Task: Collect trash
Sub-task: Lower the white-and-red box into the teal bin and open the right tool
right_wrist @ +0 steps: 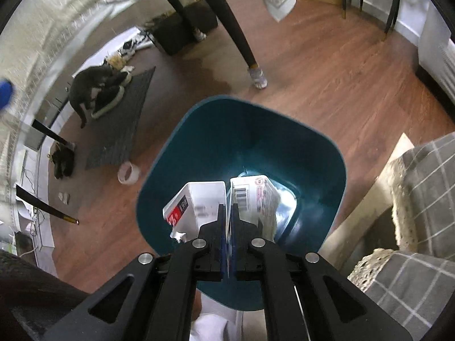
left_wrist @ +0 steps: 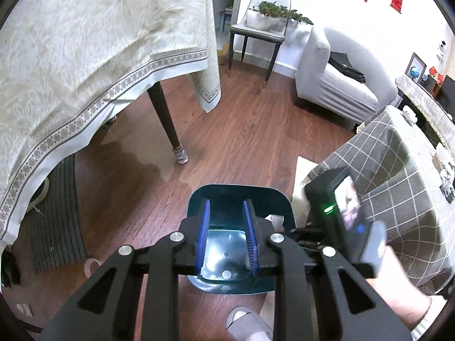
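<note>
Right wrist view: the right gripper (right_wrist: 227, 209) is pointed steeply down over the teal bin (right_wrist: 256, 130), and its blue pads are pressed together on a thin flap of a white carton (right_wrist: 199, 199). The carton is held splayed to both sides of the pads, inside the bin's mouth and above its floor. From the left wrist view, the left gripper (left_wrist: 227, 207) is seen over the same bin (left_wrist: 236, 188), its pads kept apart with only the bin's bottom visible between them. The bin is set on the wood floor (left_wrist: 241, 119), near the cloth-covered table (left_wrist: 85, 42).
</note>
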`<control>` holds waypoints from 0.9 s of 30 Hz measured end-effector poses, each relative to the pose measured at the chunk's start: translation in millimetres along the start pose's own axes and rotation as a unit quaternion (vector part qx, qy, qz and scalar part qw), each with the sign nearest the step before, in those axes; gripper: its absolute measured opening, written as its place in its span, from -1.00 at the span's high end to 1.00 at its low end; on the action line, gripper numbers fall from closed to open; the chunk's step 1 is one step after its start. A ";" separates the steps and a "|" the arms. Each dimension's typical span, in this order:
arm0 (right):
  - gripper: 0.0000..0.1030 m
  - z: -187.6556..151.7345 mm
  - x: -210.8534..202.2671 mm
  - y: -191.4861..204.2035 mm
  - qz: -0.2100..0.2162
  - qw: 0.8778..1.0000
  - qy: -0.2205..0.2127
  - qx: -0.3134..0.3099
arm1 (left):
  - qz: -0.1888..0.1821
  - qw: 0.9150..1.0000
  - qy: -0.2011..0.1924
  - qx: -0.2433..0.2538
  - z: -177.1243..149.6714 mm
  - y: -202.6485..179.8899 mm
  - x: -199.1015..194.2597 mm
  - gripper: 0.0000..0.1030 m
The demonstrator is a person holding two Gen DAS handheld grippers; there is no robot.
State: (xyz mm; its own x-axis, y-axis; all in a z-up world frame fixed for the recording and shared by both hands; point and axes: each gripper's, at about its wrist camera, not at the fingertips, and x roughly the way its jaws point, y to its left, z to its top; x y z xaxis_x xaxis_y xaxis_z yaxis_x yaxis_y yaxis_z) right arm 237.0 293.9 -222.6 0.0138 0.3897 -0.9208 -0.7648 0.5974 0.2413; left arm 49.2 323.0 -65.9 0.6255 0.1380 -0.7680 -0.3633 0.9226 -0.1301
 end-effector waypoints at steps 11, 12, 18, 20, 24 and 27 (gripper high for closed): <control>-0.08 -4.7 -19.8 5.0 -0.002 0.999 -0.026 -0.021 | -0.020 0.999 -0.044 0.006 14.6 -18.9 -30.1 0.28; -0.08 -4.9 -24.0 4.6 -0.002 0.999 -0.029 -0.023 | -0.021 0.999 -0.049 0.006 15.6 -21.1 -33.7 0.28; -0.08 -6.0 -51.6 4.5 0.010 0.998 -0.049 -0.035 | -0.021 0.997 -0.072 -0.001 23.4 -29.4 -46.3 0.16; -0.08 -4.9 -70.9 5.1 0.011 0.997 -0.064 -0.041 | -0.016 0.997 -0.078 -0.001 25.9 -30.3 -48.0 0.14; -0.08 -3.8 -113.7 6.4 0.015 0.994 -0.100 -0.039 | -0.017 0.996 -0.083 -0.012 30.0 -30.4 -52.2 0.13; -0.08 -8.3 -142.5 6.9 0.012 0.991 -0.123 -0.043 | -0.018 0.996 -0.090 -0.015 33.0 -35.6 -56.0 0.10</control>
State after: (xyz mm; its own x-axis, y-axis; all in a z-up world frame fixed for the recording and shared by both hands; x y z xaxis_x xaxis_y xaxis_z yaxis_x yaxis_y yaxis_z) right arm 224.4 236.6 -92.3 0.1431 0.5679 -0.8105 -0.8189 0.5279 0.2253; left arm 49.9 294.3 2.4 0.7509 0.1688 -0.6385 -0.3562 0.9176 -0.1763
